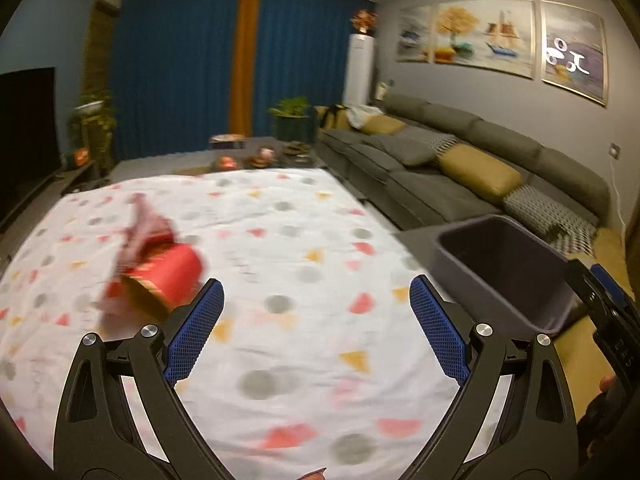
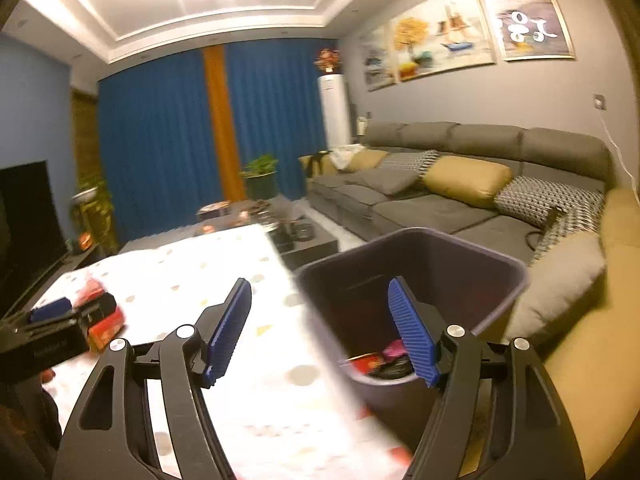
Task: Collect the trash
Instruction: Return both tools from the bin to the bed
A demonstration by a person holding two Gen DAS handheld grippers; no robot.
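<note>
On tablecloth [image 1: 280, 240], red wrapper [image 1: 160, 272] (blurred) diagonal.

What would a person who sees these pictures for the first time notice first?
The eye falls first on the crumpled red wrapper lying on the white tablecloth with coloured spots, just left of the open left gripper. Next comes the dark purple plastic bin beside the table, with red and pink trash at its bottom, below the open right gripper.

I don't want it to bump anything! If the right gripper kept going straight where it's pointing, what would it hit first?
Probably the dark trash bin. The open right gripper aims across the corner of the spotted tablecloth toward the bin's rim, though depth is hard to judge.
</note>
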